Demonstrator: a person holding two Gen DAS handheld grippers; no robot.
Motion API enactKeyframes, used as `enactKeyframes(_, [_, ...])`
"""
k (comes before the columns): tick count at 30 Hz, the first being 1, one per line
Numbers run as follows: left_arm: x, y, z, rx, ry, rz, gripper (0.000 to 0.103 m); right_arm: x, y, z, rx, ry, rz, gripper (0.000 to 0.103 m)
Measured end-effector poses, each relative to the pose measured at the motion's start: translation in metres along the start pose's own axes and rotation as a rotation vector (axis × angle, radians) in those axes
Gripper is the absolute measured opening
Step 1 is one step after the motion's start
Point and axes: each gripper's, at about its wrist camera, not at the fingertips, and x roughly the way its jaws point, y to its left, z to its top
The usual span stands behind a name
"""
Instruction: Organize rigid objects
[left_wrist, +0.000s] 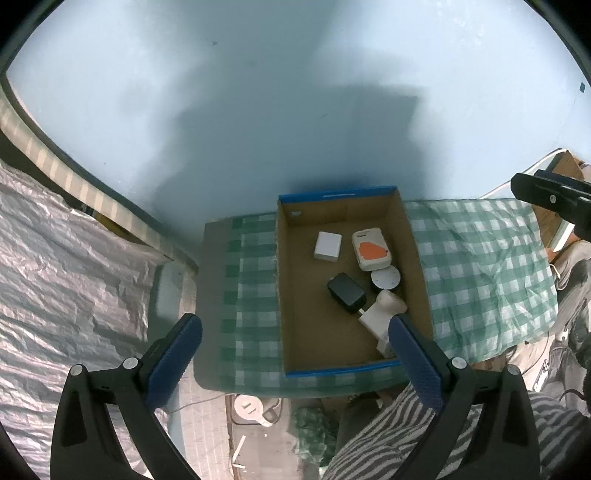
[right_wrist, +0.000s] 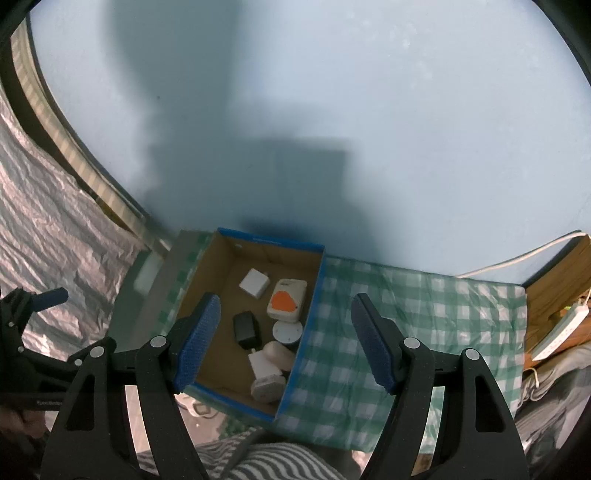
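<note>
A cardboard box with a blue rim (left_wrist: 336, 194) (right_wrist: 269, 240) sits on a green checked cloth (left_wrist: 480, 266) (right_wrist: 406, 302). Inside lie a white square adapter (left_wrist: 327, 246) (right_wrist: 254, 282), a white device with an orange patch (left_wrist: 371, 249) (right_wrist: 287, 299), a round white disc (left_wrist: 385, 277) (right_wrist: 287, 331), a black adapter (left_wrist: 346, 293) (right_wrist: 245, 328), a cream cylinder (left_wrist: 393, 302) (right_wrist: 279, 354) and a white plug (left_wrist: 375, 321) (right_wrist: 264, 363). My left gripper (left_wrist: 295, 354) hovers open above the box's near end. My right gripper (right_wrist: 286, 341) hangs open over the box, nothing between its fingers.
A blue wall rises right behind the box. Crinkled silver sheeting (left_wrist: 55, 277) lies to the left. A power strip (right_wrist: 557, 332) and a white cable (right_wrist: 517, 258) rest at the right by a wooden piece. A person's striped clothing (left_wrist: 388, 443) fills the near edge.
</note>
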Motion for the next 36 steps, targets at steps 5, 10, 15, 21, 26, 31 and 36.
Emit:
enactKeyframes(5, [0.0,0.0006,-0.0002,0.003,-0.001,0.003,0.102,0.0003,0.0,0.0002,0.0,0.001,0.002,0.073])
enactKeyframes(10, [0.0001,0.0005,0.0,0.002,0.001,0.002,0.102,0.0002,0.0005,0.0007,-0.001,0.002,0.002,0.073])
enactKeyframes(15, [-0.0002,0.0003,-0.0002,0.002,0.001,0.002,0.102,0.0005,0.0014,-0.0001,-0.002,0.004,0.004,0.073])
enactKeyframes(21, [-0.0001,0.0,-0.0003,0.003,0.001,0.003,0.102,0.0013,0.0023,-0.0021,-0.006,0.006,0.005,0.073])
enactKeyframes(26, [-0.0009,-0.0002,-0.0012,0.002,0.001,0.0,0.102,0.0017,0.0027,-0.0029,-0.008,0.008,0.007,0.073])
enactKeyframes(31, [-0.0013,0.0002,-0.0027,0.001,0.001,0.0,0.102,0.002,0.0028,-0.0038,-0.01,0.008,0.008,0.073])
enactKeyframes(36, [-0.0019,-0.0002,-0.005,-0.013,0.001,-0.006,0.102,0.0023,0.0025,-0.0054,-0.012,0.012,0.01,0.073])
